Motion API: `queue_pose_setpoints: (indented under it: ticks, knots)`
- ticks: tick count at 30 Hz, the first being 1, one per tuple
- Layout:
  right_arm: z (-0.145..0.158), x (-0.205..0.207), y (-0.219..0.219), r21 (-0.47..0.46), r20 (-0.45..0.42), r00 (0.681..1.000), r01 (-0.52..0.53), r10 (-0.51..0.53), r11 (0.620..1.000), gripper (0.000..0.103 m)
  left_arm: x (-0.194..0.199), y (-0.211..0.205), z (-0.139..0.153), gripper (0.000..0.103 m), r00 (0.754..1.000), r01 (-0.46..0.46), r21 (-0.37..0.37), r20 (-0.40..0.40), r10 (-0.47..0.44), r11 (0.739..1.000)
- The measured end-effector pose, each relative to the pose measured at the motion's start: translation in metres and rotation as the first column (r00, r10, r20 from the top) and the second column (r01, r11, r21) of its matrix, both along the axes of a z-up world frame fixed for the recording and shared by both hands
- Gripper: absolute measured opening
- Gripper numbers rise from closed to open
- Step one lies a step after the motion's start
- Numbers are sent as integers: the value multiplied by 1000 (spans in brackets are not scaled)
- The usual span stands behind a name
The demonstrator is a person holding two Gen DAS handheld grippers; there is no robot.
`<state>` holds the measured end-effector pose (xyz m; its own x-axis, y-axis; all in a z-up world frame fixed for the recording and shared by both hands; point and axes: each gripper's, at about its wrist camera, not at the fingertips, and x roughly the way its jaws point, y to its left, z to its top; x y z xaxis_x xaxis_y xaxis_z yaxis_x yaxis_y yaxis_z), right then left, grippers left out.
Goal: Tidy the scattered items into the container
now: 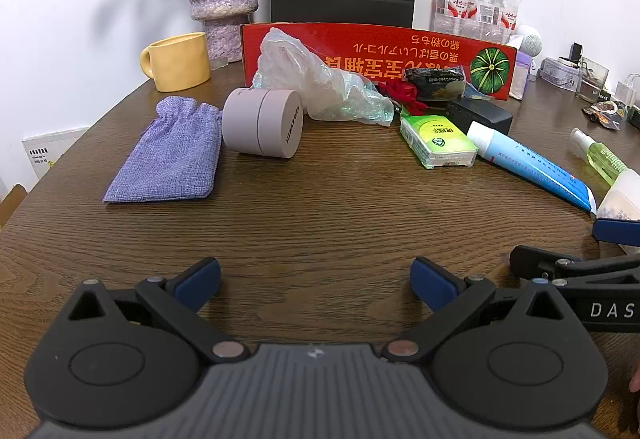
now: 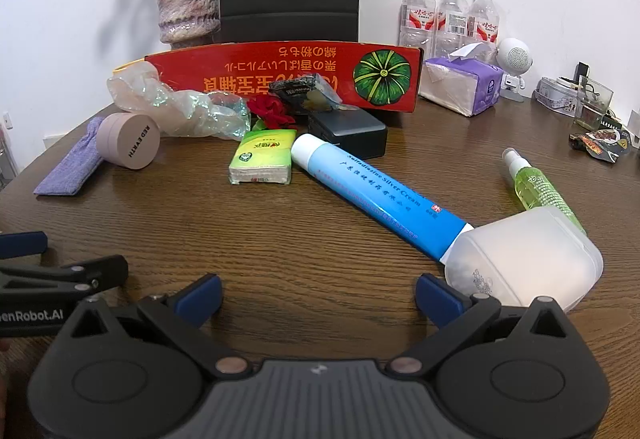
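Left wrist: my left gripper (image 1: 316, 281) gapes empty, jar (image 1: 262, 123) ahead; right gripper (image 2: 318, 297) likewise agape, cream tube (image 2: 380, 195) ahead.

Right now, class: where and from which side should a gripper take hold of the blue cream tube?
Grip the blue cream tube mid-body, fingers across its narrow width, coming down from above. It lies flat and slanted on the table; its tail sits against the frosted bottle, so the middle is freer.
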<state>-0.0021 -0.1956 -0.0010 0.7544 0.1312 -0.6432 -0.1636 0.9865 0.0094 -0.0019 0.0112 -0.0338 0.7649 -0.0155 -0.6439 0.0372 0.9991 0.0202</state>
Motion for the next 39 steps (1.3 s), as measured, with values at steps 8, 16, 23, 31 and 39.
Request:
queue_pose_setpoints:
  ticks: [8, 16, 23, 31, 39]
  knots:
    - [0, 0, 0, 0, 0, 1000, 0, 0, 1000, 103, 0, 0, 0, 103, 1000, 1, 0, 0, -1, 1000]
    - [3, -2, -6, 29, 17, 1000, 16, -16, 999, 100, 10, -11, 9, 103, 998, 68, 17, 17, -68, 998]
    - [48, 5, -34, 46, 191, 981, -25, 16, 999, 79, 69, -59, 24, 103, 984, 177, -32, 32, -176, 984]
    - [79, 117, -11, -126, 129, 947, -279, 295, 952, 52, 121, -98, 5, 84, 988, 157, 59, -3, -157, 986]
    - [56, 200, 28, -187, -41, 927, -373, 372, 909, 23, 128, -69, 11, 46, 997, 79, 18, -11, -79, 997]
